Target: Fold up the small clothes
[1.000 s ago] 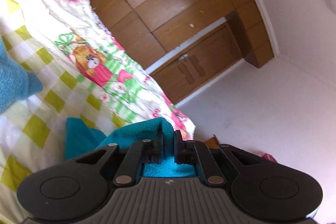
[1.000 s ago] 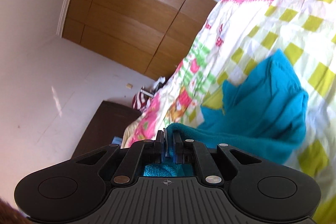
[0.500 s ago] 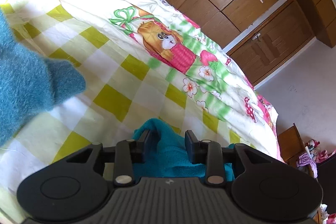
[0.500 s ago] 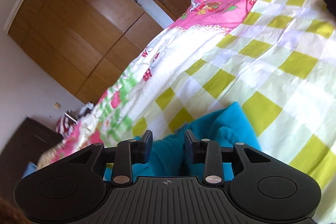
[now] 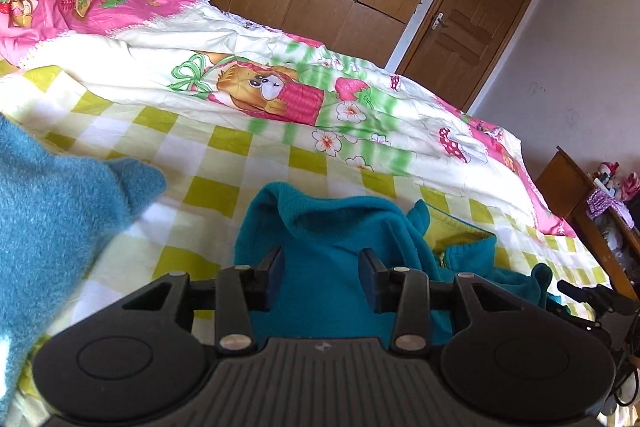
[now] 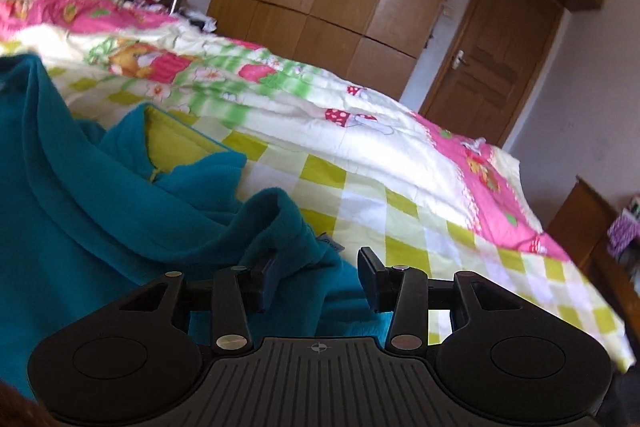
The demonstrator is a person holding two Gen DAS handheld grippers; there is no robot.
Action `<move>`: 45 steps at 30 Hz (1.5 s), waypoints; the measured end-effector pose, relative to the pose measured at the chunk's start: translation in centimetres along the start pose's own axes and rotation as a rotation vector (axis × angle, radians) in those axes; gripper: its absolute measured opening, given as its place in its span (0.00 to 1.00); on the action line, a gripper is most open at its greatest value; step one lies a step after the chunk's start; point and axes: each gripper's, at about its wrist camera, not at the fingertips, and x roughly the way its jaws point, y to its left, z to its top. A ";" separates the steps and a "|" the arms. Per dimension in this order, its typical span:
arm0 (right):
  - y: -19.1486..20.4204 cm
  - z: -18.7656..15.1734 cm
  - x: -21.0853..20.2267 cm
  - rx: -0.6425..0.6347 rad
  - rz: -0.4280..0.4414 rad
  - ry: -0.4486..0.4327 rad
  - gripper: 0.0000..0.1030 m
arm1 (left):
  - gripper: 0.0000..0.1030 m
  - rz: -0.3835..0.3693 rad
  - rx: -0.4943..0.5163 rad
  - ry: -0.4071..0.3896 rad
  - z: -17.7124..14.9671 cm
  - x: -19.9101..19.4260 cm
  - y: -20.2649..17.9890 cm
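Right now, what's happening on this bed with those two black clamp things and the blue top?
A person is folding a small teal fleece top on a bed with a checked quilt, using a handheld gripper in each hand. Both the left gripper and the right gripper have just been opening: their jaws stand apart with fleece lying loosely between them, not pinched. The top now rests crumpled on the quilt, collar open. Another blue woolly garment lies to the left.
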 end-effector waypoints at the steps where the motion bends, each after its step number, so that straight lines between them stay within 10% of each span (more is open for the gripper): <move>1: 0.3 0.1 0.7 -0.046 0.005 0.014 0.40 | 0.51 -0.007 -0.004 -0.003 0.0 0.1 0.0; 5: -0.3 1.6 2.5 0.000 0.055 0.027 0.40 | 0.53 0.001 -0.094 -0.045 1.4 1.7 0.7; 12: -6.0 4.0 8.2 0.521 -0.028 0.152 0.40 | 0.53 0.115 -0.190 -0.030 3.2 5.1 2.9; 25: -4.4 -3.7 -9.2 0.526 0.182 0.205 0.40 | 0.63 0.080 -0.122 0.020 -4.0 -3.6 3.7; 38: -2.0 -5.8 -6.4 0.559 0.308 0.300 0.28 | 0.63 0.031 -0.055 0.104 -6.2 -3.0 4.3; 43: -2.6 -6.5 -6.1 0.647 0.347 0.311 0.05 | 0.61 0.008 0.077 0.175 -7.1 -2.5 2.8; 45: -3.1 -6.7 -7.1 0.659 0.336 0.295 0.05 | 0.35 -0.012 0.114 0.176 -7.1 -2.3 1.9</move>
